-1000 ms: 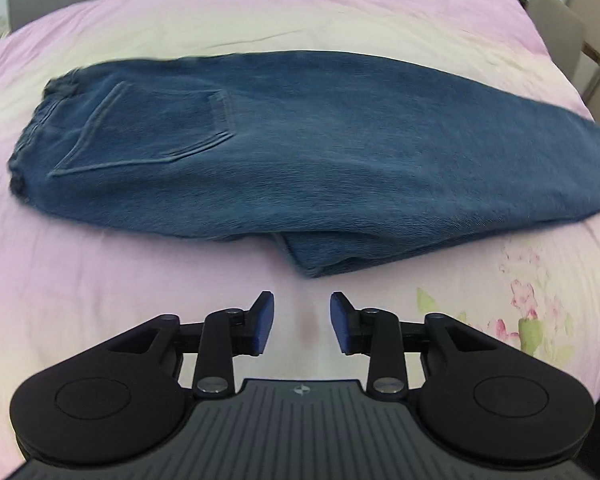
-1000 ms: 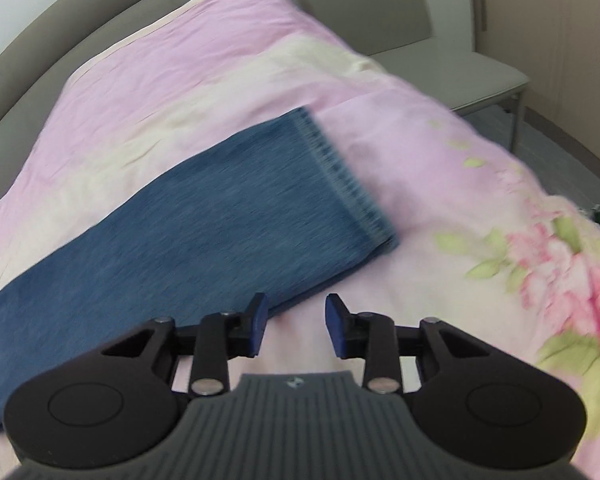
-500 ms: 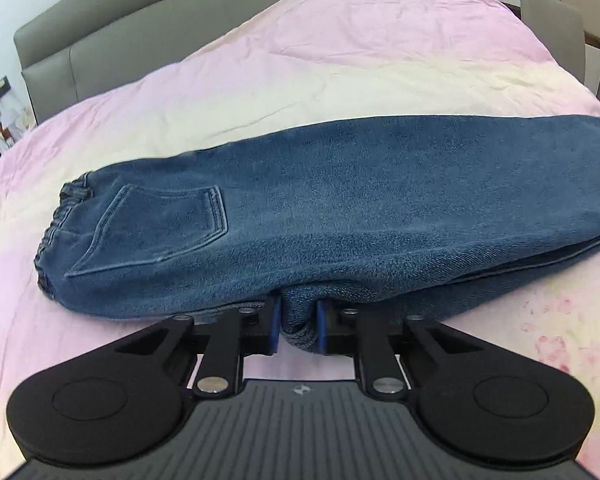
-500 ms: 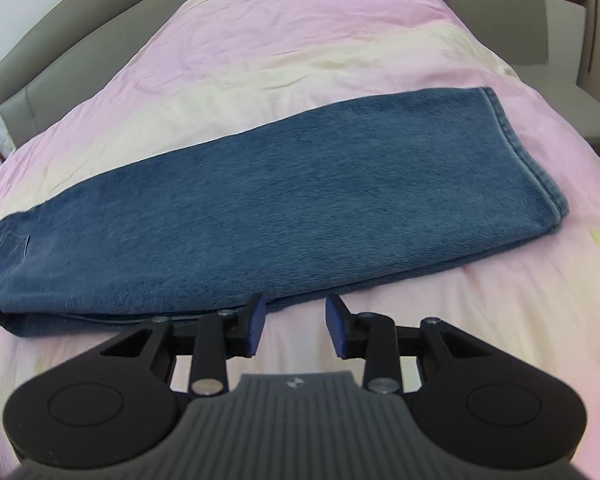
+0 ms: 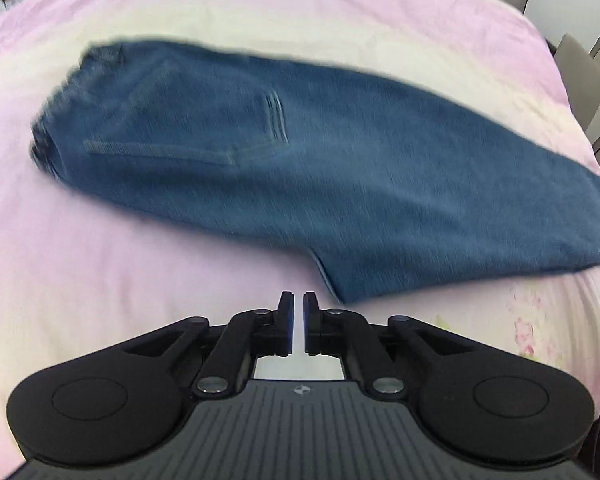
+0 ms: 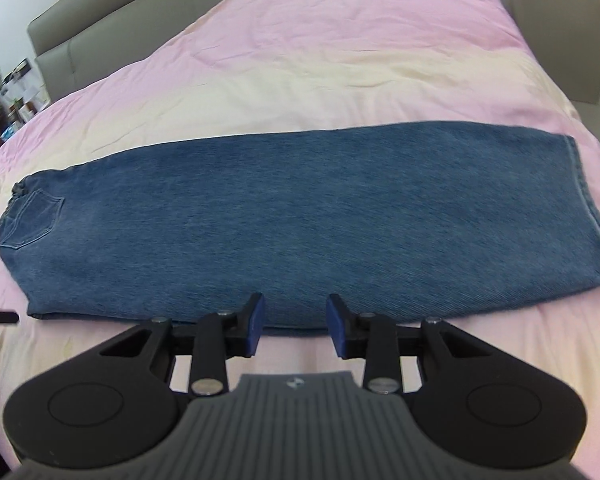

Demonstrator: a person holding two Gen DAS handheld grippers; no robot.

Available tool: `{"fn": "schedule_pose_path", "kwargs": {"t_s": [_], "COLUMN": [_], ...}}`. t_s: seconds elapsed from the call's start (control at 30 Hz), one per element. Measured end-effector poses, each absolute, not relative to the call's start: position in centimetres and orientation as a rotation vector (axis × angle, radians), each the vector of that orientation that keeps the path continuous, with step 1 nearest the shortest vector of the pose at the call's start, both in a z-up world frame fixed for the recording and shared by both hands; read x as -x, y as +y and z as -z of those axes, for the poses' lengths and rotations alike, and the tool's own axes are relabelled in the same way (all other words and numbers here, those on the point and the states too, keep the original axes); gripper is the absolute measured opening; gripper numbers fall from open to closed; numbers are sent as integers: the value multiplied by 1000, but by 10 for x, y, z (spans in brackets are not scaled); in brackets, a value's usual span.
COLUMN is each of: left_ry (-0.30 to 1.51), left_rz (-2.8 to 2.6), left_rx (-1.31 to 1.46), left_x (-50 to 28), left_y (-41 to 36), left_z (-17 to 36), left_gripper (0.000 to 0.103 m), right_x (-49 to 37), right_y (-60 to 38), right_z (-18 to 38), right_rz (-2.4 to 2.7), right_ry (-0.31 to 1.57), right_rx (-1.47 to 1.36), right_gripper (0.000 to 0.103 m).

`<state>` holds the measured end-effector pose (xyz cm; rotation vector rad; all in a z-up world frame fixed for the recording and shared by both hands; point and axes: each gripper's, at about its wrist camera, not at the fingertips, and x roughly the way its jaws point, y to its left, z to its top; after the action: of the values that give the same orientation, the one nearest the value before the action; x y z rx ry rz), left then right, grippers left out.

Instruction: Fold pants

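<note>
Blue jeans (image 5: 300, 160) lie flat on the pink and cream bed cover (image 5: 100, 272), folded lengthwise, back pocket (image 5: 204, 120) up, waistband at the left. My left gripper (image 5: 296, 312) is shut and empty, just short of the crotch corner (image 5: 332, 288) of the jeans. In the right wrist view the jeans (image 6: 300, 216) stretch across the bed, waistband left, leg hem (image 6: 580, 208) right. My right gripper (image 6: 295, 312) is open and empty over the near edge of the jeans, around mid-leg.
A grey headboard (image 6: 100, 8) runs along the far side of the bed. A grey chair (image 6: 556, 28) stands off the bed's right side and also shows in the left wrist view (image 5: 580, 76). Floral print (image 5: 528, 328) marks the cover's near right.
My left gripper closed on the crotch corner of the jeans, then came off it and drew back, still shut. My right gripper swung left from the hem to mid-leg, staying open.
</note>
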<state>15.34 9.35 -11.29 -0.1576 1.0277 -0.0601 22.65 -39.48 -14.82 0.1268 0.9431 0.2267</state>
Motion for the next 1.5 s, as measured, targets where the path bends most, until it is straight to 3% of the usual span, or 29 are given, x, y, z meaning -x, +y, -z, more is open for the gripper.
{"fn": "schedule_pose_path", "kwargs": {"t_s": [0.2,0.6,0.77,0.97,1.2,1.5], "left_ry": [903,1004,996,1044,1013,954], "left_rz": [-27,-72,-166,-198,-227,79], "left_rx": [23,-29,-3,-41,-143,-80], "left_x": [-209,-315,-351,-381,-359,-254], "left_y": [136,193,210,209,183,96], "left_z": [88,129,144,163,138,97], "left_gripper": [21,22,6,6,9,12], "right_x": [-262,-362,-409,-448,-441,-343], "right_y": [-337,-202,-185,-180,-190,-283], "right_z": [148,189,208,220,207,198], "right_rz": [-307,-382,-310,-264,-287,-265], "right_ry": [940,987,992,1028,1040,1030], "right_rx": [-73,58,74,14,5,68], "right_gripper": [37,36,36,36,35,36]}}
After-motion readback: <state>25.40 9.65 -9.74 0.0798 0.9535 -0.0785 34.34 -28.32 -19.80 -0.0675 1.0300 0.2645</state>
